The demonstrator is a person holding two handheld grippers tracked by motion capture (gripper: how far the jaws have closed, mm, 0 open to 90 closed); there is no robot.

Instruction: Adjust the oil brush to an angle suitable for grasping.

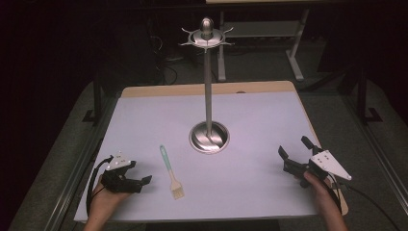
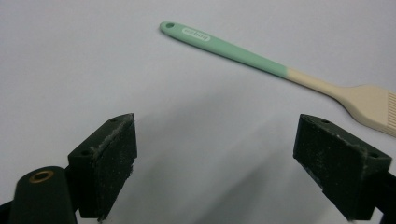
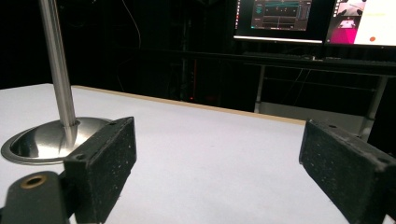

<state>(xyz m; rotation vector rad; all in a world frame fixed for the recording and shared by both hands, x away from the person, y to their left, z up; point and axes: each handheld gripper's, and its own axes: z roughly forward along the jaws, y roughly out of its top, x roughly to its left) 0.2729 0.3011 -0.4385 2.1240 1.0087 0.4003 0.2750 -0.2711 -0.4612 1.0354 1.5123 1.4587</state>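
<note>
While both hand-held grippers [image 1: 144,182] [image 1: 294,148] gape empty, the brush [image 1: 171,172] lies lengthwise, bristles toward the person.

Brush [image 2: 280,70]: smooth matt plastic. Stand [image 1: 209,134]: polished shiny metal. Table [image 1: 144,120]: matt, smooth.
</note>
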